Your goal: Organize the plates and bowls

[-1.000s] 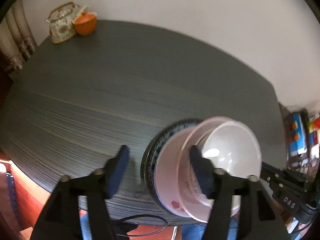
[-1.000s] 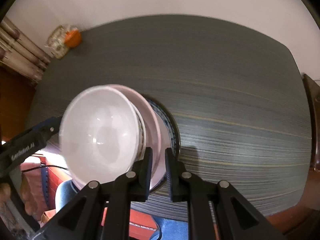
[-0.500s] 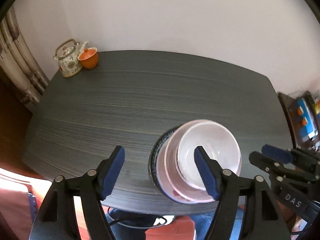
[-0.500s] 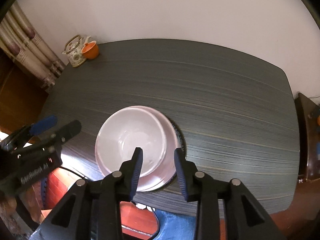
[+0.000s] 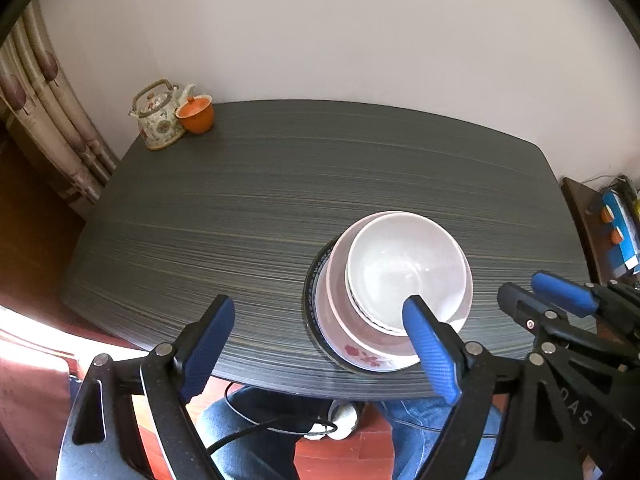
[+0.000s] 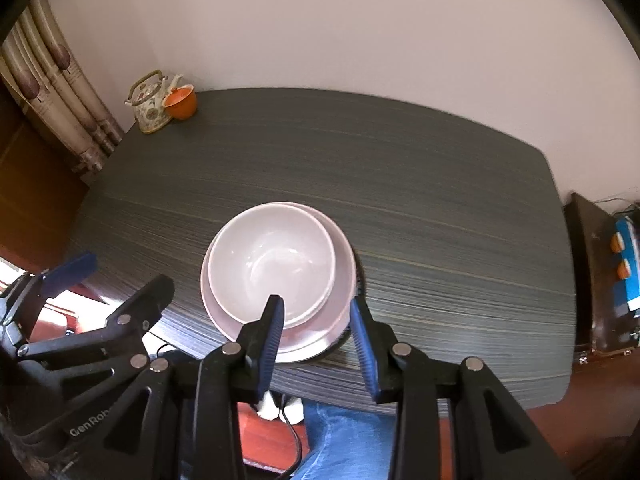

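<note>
Both tools now sit back from the stack at lower centre, the left tool point(image 5: 316, 344) wide, the right tool point(image 6: 316, 330) narrower and empty, leaving the white bowl point(image 6: 272, 266) nested on the pink plate point(image 6: 340, 280) near the counter point(image 6: 400, 200) edge: glazed, stiff, breakable, best pinched at the rim.

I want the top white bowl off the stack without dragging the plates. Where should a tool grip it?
Pinch the white bowl at its near rim, one finger inside, one outside, coming from above on the person's side. The rim stands clear above the pink plate, so nothing underneath gets caught.
</note>
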Action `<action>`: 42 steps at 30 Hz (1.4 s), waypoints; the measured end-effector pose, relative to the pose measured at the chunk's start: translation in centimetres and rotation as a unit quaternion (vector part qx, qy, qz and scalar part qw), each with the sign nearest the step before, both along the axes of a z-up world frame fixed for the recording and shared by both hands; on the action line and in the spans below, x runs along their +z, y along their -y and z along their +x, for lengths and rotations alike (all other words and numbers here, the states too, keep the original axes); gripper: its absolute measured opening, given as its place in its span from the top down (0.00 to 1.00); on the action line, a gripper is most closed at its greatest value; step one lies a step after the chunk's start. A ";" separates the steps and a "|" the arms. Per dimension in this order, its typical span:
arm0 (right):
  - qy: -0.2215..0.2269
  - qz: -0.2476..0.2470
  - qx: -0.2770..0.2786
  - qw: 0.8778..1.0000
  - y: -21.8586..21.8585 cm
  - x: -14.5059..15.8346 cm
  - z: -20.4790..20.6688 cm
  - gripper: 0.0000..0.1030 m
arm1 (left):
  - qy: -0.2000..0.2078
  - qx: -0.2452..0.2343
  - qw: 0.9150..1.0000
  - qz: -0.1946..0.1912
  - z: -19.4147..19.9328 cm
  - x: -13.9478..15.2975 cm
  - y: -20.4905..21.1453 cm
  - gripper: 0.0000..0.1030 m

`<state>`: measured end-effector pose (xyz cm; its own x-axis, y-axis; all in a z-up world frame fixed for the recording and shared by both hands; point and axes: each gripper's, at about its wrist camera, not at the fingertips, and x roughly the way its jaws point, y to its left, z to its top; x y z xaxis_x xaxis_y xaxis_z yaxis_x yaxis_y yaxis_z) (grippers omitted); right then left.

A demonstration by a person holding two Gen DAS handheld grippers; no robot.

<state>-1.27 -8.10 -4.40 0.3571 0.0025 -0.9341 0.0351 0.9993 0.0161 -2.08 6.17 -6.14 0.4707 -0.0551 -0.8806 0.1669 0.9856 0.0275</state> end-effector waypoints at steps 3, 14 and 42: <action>0.014 -0.011 0.002 1.000 -0.3 0.4 -0.7 0.66 | 0.008 0.000 1.000 -0.001 -0.6 0.2 -0.1 0.17; 0.071 -0.035 -0.003 0.997 0.1 1.5 -6.0 0.54 | 0.081 0.001 0.996 -0.024 -4.7 1.7 -1.2 0.05; 0.052 -0.039 0.002 0.998 -0.1 -0.1 -6.1 0.54 | 0.060 0.001 0.998 -0.019 -4.9 0.2 -1.1 0.06</action>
<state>-7.40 -8.02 -4.52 0.4524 -0.0677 -0.8892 0.0337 0.9977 -0.0588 -7.00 7.23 -5.90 0.5726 -0.0868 -0.8152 0.1622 0.9867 0.0089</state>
